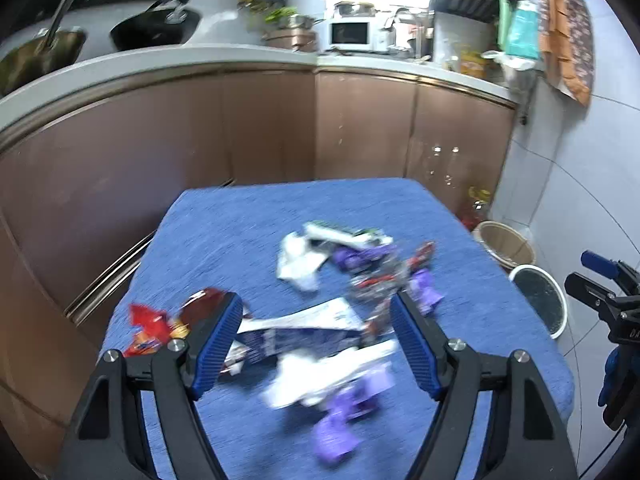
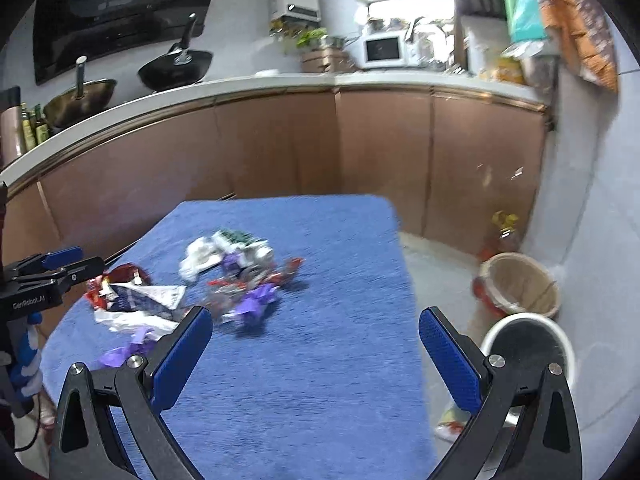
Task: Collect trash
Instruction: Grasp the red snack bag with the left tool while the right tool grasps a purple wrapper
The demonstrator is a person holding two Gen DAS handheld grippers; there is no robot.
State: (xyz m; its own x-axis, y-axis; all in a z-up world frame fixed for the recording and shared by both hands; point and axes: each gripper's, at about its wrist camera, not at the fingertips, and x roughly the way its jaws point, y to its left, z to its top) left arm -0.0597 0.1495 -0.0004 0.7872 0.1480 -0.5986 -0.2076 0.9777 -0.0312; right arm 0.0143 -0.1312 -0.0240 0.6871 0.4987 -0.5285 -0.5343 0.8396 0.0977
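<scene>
In the left view, the left gripper [image 1: 316, 320] is hanging wide open over the trash [image 1: 320, 320] on the blue table [image 1: 240, 216]; it should drop straight down and pinch one wrapper. In the right view, the right gripper [image 2: 316, 336] is waiting open and empty above bare cloth, with the white bin [image 2: 528, 344] and the basket [image 2: 520, 284] sitting on the floor beside the table, nothing blocking them.

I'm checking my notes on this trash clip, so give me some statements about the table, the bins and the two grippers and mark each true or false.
1. The left gripper is open above the wrappers. True.
2. The right gripper is clamped on a purple wrapper. False: it is open and holds nothing.
3. The trash lies on a blue cloth. True.
4. The white bin stands on the table. False: it is on the floor beside it.
5. A microwave sits on the counter. True.
</scene>
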